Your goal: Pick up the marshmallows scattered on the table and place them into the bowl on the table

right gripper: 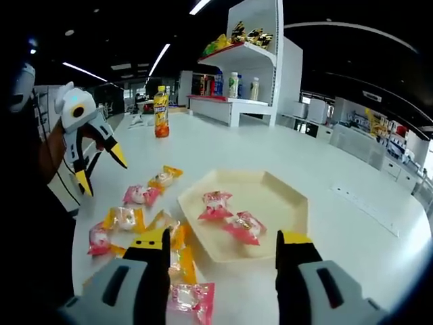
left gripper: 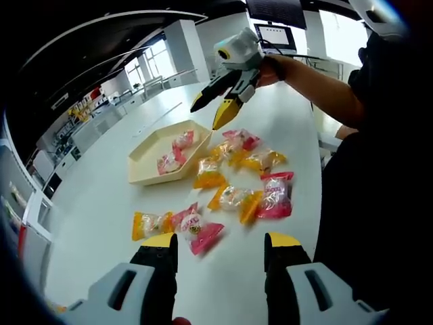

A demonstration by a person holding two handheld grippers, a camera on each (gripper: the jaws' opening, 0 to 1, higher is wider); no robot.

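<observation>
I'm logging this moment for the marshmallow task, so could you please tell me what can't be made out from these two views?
- Exact count of loose marshmallow packets: in the left gripper view they overlap; in the right gripper view the right gripper covers some.
- Print on the packets: too small and blurred.
- Label on the bottle, right gripper view: too small.
- Items on the shelf: too small to identify.
- Contact between the two packets in the bowl: unclear.

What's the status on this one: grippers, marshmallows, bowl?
Left gripper open, empty; right gripper open, empty. Two marshmallow packets in the bowl, the rest scattered on the table. Nothing blocking.
</observation>
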